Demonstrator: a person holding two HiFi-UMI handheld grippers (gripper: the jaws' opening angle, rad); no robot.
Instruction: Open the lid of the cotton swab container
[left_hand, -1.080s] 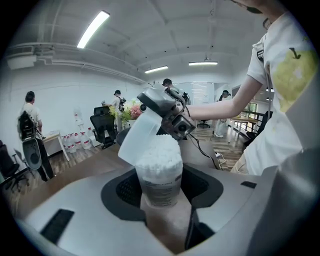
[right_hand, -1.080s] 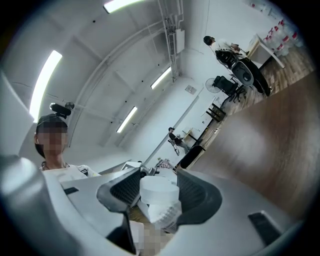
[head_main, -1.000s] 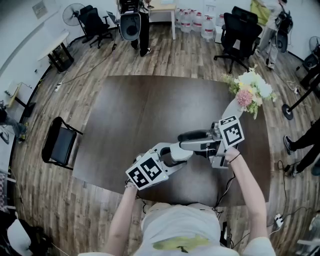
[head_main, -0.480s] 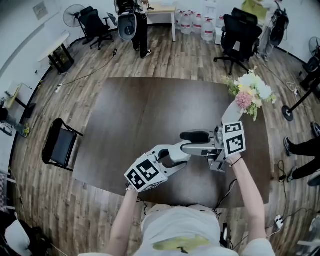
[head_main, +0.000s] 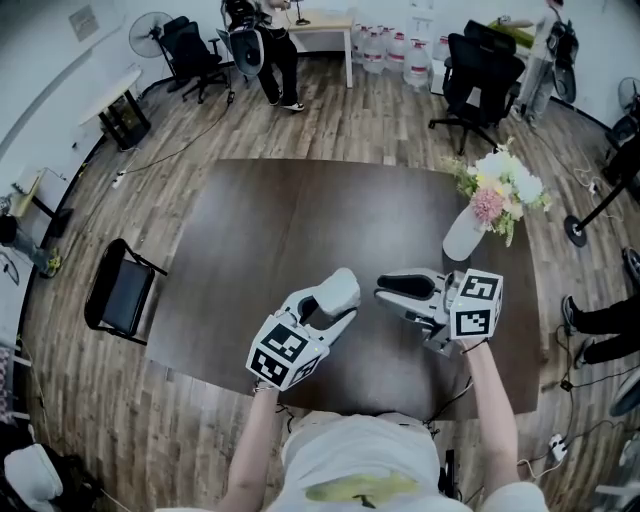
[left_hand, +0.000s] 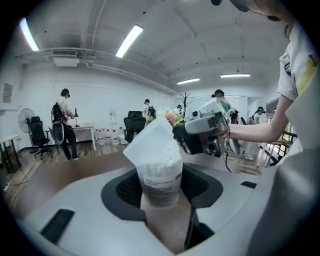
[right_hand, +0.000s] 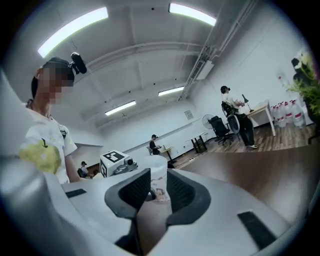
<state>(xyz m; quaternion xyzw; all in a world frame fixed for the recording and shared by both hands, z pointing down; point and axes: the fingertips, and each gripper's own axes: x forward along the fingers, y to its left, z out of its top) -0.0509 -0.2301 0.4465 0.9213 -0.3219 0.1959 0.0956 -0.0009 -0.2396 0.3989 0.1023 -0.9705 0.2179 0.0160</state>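
The cotton swab container (left_hand: 160, 182) is a clear cup packed with white swabs, held upright above the dark table (head_main: 260, 230). My left gripper (head_main: 335, 300) is shut on its body. Its white lid (left_hand: 150, 137) stands tilted up and open over the swabs. In the head view the container (head_main: 342, 287) sits left of my right gripper (head_main: 385, 290), with a small gap between them. The right gripper's jaws are closing with nothing between them. In the right gripper view the container (right_hand: 159, 180) shows beyond the gap. The right gripper (left_hand: 200, 135) hangs just behind the lid.
A white vase (head_main: 463, 237) of flowers (head_main: 500, 185) stands at the table's right edge, beyond my right gripper. A black chair (head_main: 120, 290) stands off the table's left side. Office chairs, water bottles and people are at the back of the room.
My right gripper has drawn back to the right, off the container, and its jaws have narrowed. The left gripper still holds the container, now standing free with its lid up.
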